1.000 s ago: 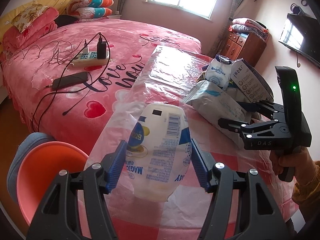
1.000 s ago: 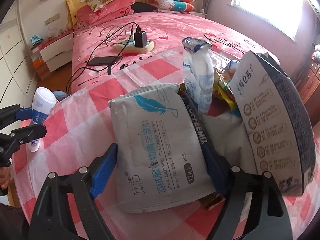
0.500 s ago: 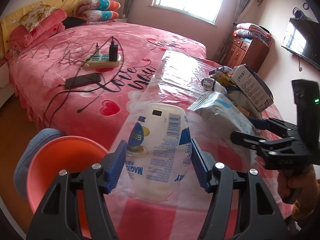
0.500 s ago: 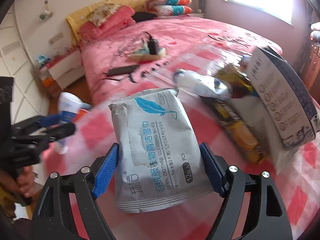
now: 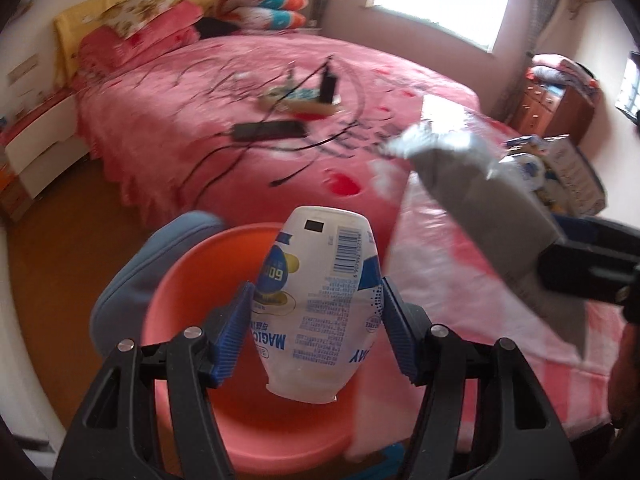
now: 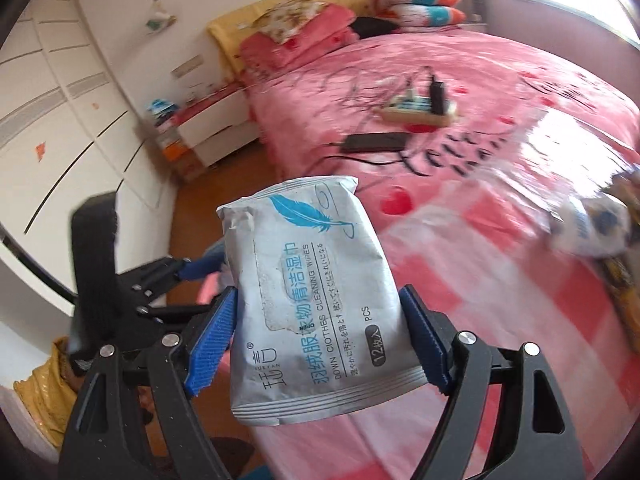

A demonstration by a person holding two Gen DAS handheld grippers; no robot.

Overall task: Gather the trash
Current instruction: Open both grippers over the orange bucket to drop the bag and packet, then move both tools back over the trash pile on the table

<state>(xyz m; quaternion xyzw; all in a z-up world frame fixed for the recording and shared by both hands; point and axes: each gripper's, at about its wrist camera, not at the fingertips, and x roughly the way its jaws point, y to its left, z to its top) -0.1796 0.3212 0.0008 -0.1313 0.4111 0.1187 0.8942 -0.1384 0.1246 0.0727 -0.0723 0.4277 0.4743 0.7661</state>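
Above the round orange plastic bin (image 5: 188, 360) the left hand-held gripper (image 5: 316, 334) pinches a white squeezy plastic bottle with a blue label (image 5: 316, 304) between its blue pads. The bottle hangs upside-up in the air, right over the open bin, not touching it. A soft blue cushion (image 5: 136, 272) sits just beside the bin.

Near the bin, and a bit higher, the right hand-held gripper (image 6: 318, 342) pinches a flat grey wipes packet with a blue feather on it (image 6: 312, 300). The packet is in the air too, past the edge of the worktop with the pink checked cloth (image 6: 500, 280).

The step looks like dropping trash in the bin. Next, I think the left pads should spread so the bottle falls in. Then the packet must come over the bin and be let go. More wrappers (image 6: 592, 228) lie on the worktop, away from the bin.
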